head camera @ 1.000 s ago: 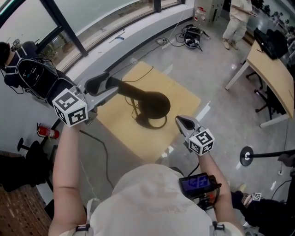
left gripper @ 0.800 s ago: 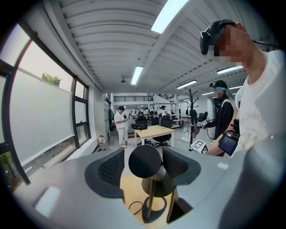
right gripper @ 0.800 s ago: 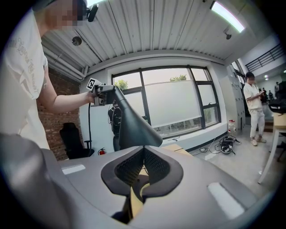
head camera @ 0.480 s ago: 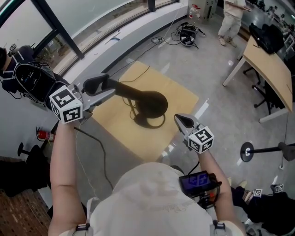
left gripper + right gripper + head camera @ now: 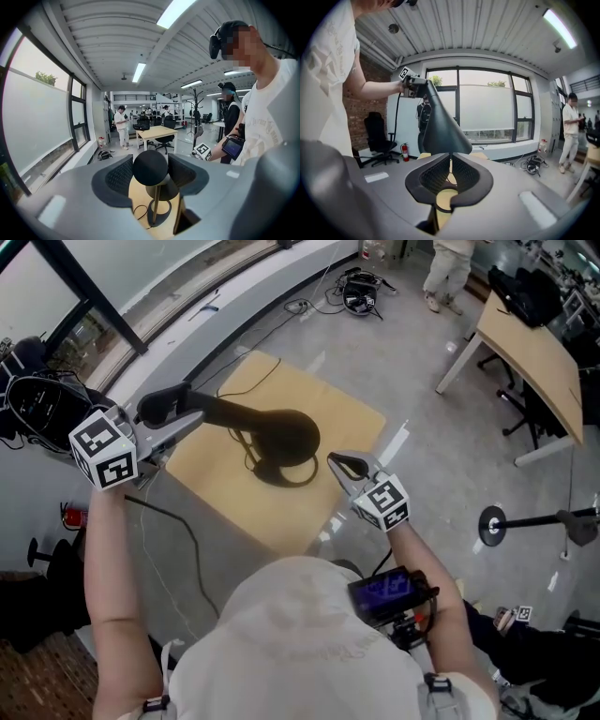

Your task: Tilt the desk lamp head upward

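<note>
Pinches the one desk lamp head (image 5: 251, 420) with the left gripper (image 5: 167, 409), just tightening; holds the right gripper (image 5: 339, 465) over the table's (image 5: 352, 432) right edge, empty, all but pressed together, just starting to open.

**Hidden, Cropped, Too Small**

In the head view, buries most of the lamp base (image 5: 305, 474) under the lamp head (image 5: 270, 429), leaving only a dark arc of rim on the yellow table (image 5: 234, 498). Conceals there the stem (image 5: 155, 204), plain only in the left gripper view. Crops the standing person (image 5: 448, 268) above the waist at the top edge. Runs the floor stand's pole (image 5: 539, 519) off the right edge. Shrinks the far figures (image 5: 165, 111) beyond telling apart.
</note>
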A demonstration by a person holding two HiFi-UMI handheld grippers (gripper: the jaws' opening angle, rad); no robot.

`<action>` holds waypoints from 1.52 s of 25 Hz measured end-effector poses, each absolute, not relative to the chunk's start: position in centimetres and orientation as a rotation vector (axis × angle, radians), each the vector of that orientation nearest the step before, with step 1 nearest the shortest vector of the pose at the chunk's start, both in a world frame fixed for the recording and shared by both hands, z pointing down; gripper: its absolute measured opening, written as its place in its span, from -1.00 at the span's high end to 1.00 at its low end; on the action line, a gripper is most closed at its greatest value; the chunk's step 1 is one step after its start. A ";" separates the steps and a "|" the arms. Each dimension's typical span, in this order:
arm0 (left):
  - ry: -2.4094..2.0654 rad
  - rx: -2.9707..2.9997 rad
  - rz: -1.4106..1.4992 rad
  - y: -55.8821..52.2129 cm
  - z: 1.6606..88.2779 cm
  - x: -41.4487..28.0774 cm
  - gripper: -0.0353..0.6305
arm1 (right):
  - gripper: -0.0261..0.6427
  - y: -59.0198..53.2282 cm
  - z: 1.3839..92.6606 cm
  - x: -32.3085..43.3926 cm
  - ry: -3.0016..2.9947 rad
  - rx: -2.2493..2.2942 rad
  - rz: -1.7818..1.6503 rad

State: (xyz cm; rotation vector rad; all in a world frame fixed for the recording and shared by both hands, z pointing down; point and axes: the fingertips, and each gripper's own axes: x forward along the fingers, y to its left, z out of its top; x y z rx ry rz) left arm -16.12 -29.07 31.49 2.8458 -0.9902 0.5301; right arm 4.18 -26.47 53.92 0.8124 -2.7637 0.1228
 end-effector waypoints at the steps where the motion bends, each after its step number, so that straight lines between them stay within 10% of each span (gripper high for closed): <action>1: -0.992 2.845 0.534 -29.1 31.5 -16.1 0.18 | 0.83 -26.5 54.0 3.8 -2.747 0.793 0.073; 21: -1.039 2.820 0.557 -29.1 31.2 -15.9 0.18 | 0.41 -29.6 57.7 2.1 -2.544 0.674 -0.213; 38: -1.044 2.801 0.528 -29.2 31.7 -16.4 0.18 | 0.48 -30.4 57.0 1.7 -2.677 0.630 0.064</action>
